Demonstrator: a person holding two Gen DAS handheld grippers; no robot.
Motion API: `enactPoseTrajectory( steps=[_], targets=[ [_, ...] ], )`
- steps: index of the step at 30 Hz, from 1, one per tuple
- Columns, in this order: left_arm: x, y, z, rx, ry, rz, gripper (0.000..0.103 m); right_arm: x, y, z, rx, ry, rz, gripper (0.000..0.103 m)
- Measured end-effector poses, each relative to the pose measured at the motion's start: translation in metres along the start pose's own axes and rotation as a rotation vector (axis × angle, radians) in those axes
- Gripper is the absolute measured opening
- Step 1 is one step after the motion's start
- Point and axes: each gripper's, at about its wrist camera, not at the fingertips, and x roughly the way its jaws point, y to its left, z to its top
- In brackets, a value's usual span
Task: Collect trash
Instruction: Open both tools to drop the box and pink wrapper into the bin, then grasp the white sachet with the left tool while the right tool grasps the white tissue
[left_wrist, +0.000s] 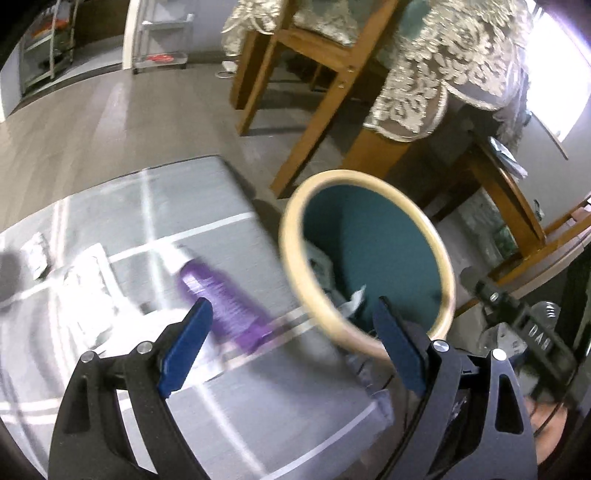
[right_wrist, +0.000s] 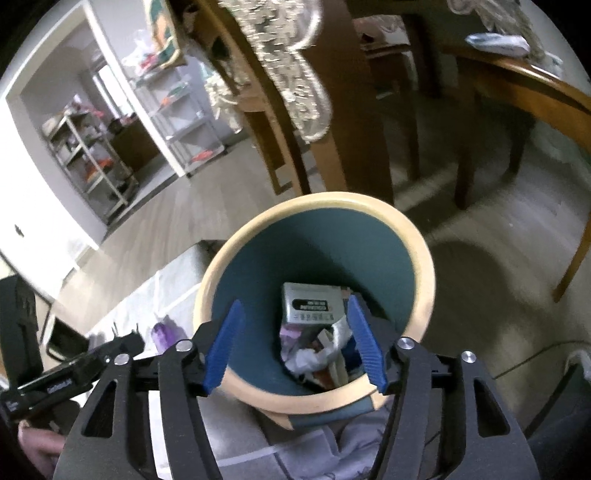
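Note:
A teal bin (right_wrist: 314, 240) with a pale wooden rim stands on the floor beside a grey striped mat (left_wrist: 207, 192). Inside it lie a silver box (right_wrist: 310, 304), crumpled white paper (right_wrist: 303, 358) and other scraps. My right gripper (right_wrist: 295, 303) hangs over the bin's mouth, open, with nothing pressed between its blue pads. My left gripper (left_wrist: 291, 306) is open and empty, between the bin (left_wrist: 369, 240) and a purple bottle (left_wrist: 225, 295) lying on the mat. White crumpled wrappers (left_wrist: 88, 273) lie further left, blurred. The purple bottle (right_wrist: 162, 332) also shows left of the bin.
Wooden table legs (left_wrist: 314, 122) and a chair (right_wrist: 347, 122) draped with a lace cloth (left_wrist: 424, 85) stand right behind the bin. White shelf racks (right_wrist: 96, 158) line the far wall. A small packet (left_wrist: 37, 251) lies at the mat's left edge. A cable (right_wrist: 535, 358) runs across the floor at the right.

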Motion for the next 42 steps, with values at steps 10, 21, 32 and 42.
enactPoseTrajectory(
  steps=[10,21,32,42],
  targets=[
    [-0.039,0.065,-0.019,-0.05,-0.032,0.09,0.087,0.004,0.033,-0.013,-0.107,0.025,0.014,0.068],
    [-0.054,0.118,-0.04,-0.073,-0.02,0.182,0.087,0.015,0.083,-0.033,-0.252,0.083,0.053,0.068],
    [-0.042,0.177,-0.01,-0.292,-0.034,0.269,0.087,0.024,0.138,-0.059,-0.413,0.145,0.144,0.068],
    [-0.023,0.235,0.022,-0.413,-0.004,0.319,0.085,0.061,0.197,-0.073,-0.559,0.217,0.221,0.068]
  ],
)
